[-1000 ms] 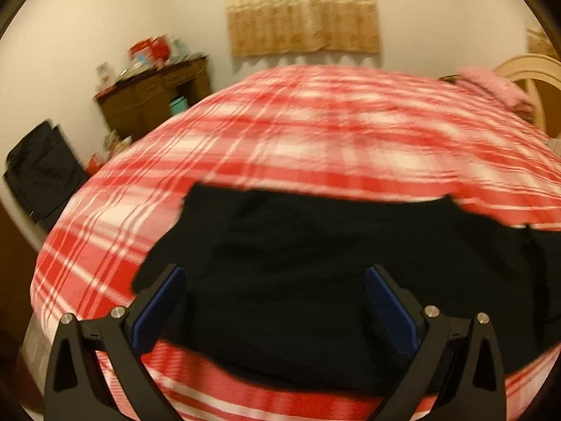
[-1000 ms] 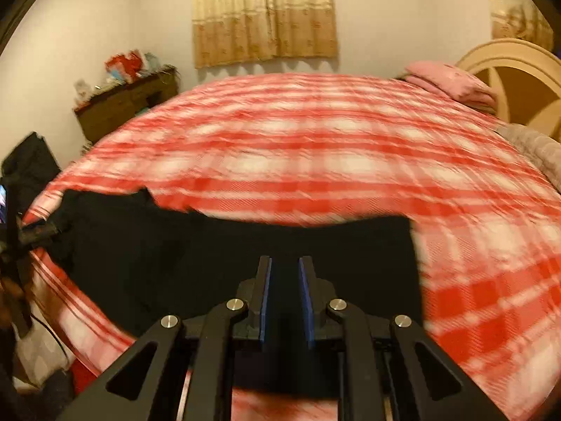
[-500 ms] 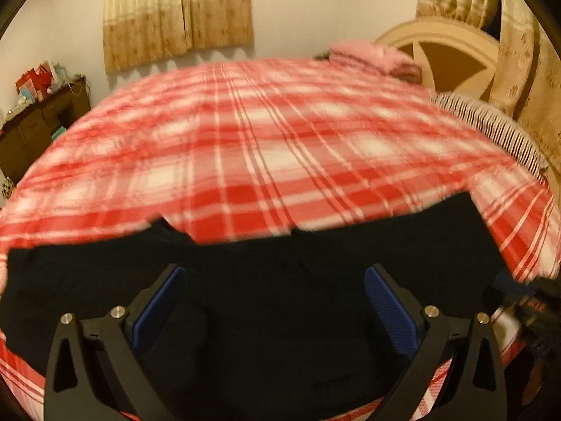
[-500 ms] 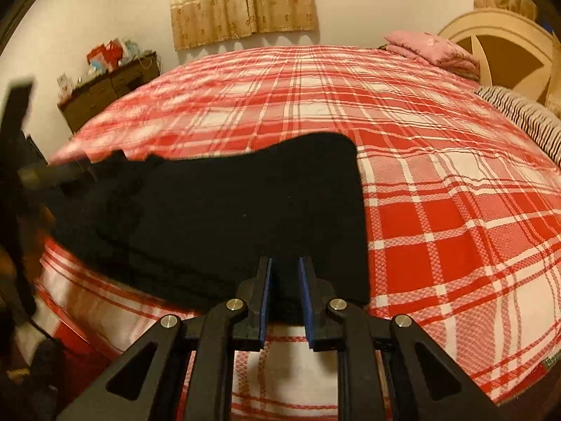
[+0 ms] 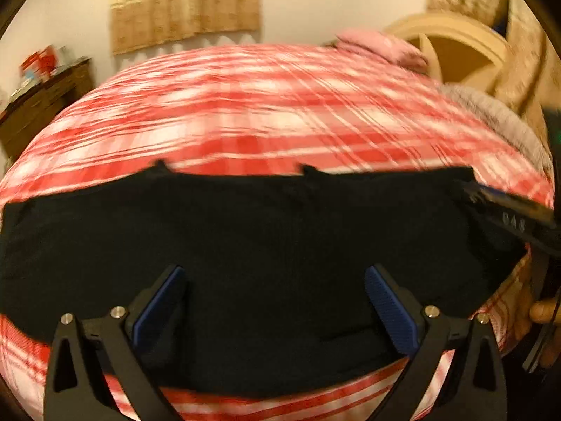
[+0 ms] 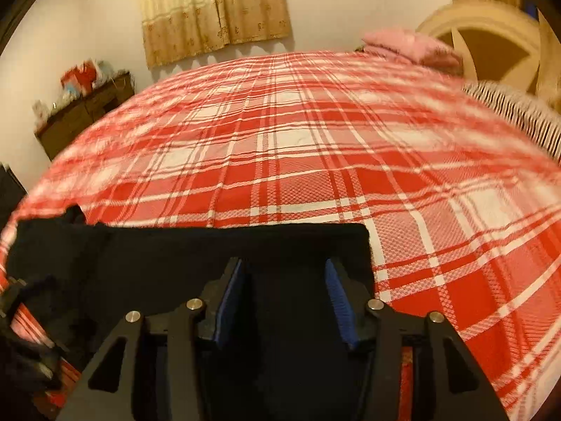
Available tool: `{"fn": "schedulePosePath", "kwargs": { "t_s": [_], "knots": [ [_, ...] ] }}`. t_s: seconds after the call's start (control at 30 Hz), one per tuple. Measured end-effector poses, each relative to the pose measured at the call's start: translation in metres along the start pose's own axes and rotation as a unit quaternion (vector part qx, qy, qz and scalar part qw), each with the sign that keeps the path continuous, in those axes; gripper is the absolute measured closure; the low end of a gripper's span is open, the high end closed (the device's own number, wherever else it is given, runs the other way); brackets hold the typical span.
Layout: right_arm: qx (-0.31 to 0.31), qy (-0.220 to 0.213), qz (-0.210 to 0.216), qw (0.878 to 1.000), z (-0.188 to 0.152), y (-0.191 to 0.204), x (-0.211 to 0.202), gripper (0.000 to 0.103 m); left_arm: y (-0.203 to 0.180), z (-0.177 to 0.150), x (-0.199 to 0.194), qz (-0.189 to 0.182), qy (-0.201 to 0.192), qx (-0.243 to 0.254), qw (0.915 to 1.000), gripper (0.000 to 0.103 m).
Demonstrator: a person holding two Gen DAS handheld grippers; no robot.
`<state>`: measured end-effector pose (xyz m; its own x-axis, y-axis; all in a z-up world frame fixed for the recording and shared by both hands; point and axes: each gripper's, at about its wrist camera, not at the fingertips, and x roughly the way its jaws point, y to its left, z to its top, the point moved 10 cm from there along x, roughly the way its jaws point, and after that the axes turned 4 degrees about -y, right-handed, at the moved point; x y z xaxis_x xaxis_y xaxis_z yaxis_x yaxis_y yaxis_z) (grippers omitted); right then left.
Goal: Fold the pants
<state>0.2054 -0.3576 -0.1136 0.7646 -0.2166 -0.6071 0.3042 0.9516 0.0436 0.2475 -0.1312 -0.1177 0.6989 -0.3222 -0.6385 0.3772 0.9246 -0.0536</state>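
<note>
Black pants [image 5: 280, 245] lie flat across the near edge of the bed [image 5: 263, 122], on the red plaid cover. Left claw [image 5: 273, 308] spread wide above them — gripping nothing. Right claw [image 6: 285, 298] has just been opening at the pants' right end — fabric between the pads, released.

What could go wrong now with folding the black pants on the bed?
1. The pants lie close to the near edge of the red plaid bedspread, so a tug might slide them off.
2. The right gripper has just been opening, its pads off the cloth, so that end may shift or wrinkle.
3. The left gripper is open above the pants; closing there could bunch several layers.
</note>
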Motion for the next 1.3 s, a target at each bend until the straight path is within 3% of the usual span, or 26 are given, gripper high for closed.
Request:
{"fn": "schedulePosePath", "kwargs": {
  "t_s": [0.07,0.2,0.3,0.4,0.47,0.53,0.63,0.83,1.0,1.1,1.17,1.23,1.3],
  "knots": [
    [0.033,-0.033,0.040,0.998,0.006,0.014,-0.018,0.052,0.036,0.001,-0.015,0.013,-0.012,-0.037,0.9992,0.000],
    [0.062,-0.059,0.082,0.993,0.006,0.050,-0.036,0.052,0.117,-0.003,-0.043,0.090,-0.045,-0.088,0.9910,0.000],
    [0.063,-0.072,0.093,0.991,-0.001,0.081,-0.039,0.052,0.185,-0.013,-0.072,0.143,-0.069,-0.161,0.9740,0.000],
    [0.059,-0.049,0.102,0.992,-0.020,0.107,-0.022,0.051,0.240,-0.028,-0.092,0.166,-0.088,-0.250,0.9500,0.000],
    [0.055,-0.021,0.101,0.993,-0.037,0.116,-0.006,0.051,0.264,-0.040,-0.096,0.168,-0.090,-0.302,0.9342,0.002],
    [0.037,-0.040,0.090,0.995,-0.037,0.121,-0.010,0.049,0.276,-0.049,-0.095,0.152,-0.091,-0.345,0.9215,0.008],
    [0.004,-0.035,0.082,0.996,-0.038,0.129,-0.007,0.042,0.273,-0.055,-0.078,0.113,-0.081,-0.386,0.9121,0.008],
    [-0.003,-0.035,0.080,0.996,-0.040,0.127,-0.008,0.041,0.268,-0.043,-0.068,0.118,-0.097,-0.379,0.9128,0.009],
    [0.000,-0.036,0.079,0.996,-0.041,0.126,-0.009,0.040,0.275,-0.039,-0.065,0.122,-0.108,-0.388,0.9072,0.025],
    [0.004,-0.037,0.082,0.996,-0.042,0.126,-0.009,0.040,0.279,-0.043,-0.068,0.141,-0.105,-0.380,0.9080,0.050],
    [0.004,-0.037,0.082,0.996,-0.042,0.126,-0.009,0.040,0.282,-0.047,-0.067,0.125,-0.101,-0.396,0.9040,0.080],
    [0.005,-0.036,0.082,0.996,-0.042,0.126,-0.009,0.040,0.284,-0.051,-0.067,0.110,-0.102,-0.413,0.8981,0.080],
    [0.007,-0.036,0.085,0.996,-0.042,0.125,-0.009,0.040,0.282,-0.050,-0.069,0.117,-0.103,-0.404,0.9015,0.081]
  ]
}}
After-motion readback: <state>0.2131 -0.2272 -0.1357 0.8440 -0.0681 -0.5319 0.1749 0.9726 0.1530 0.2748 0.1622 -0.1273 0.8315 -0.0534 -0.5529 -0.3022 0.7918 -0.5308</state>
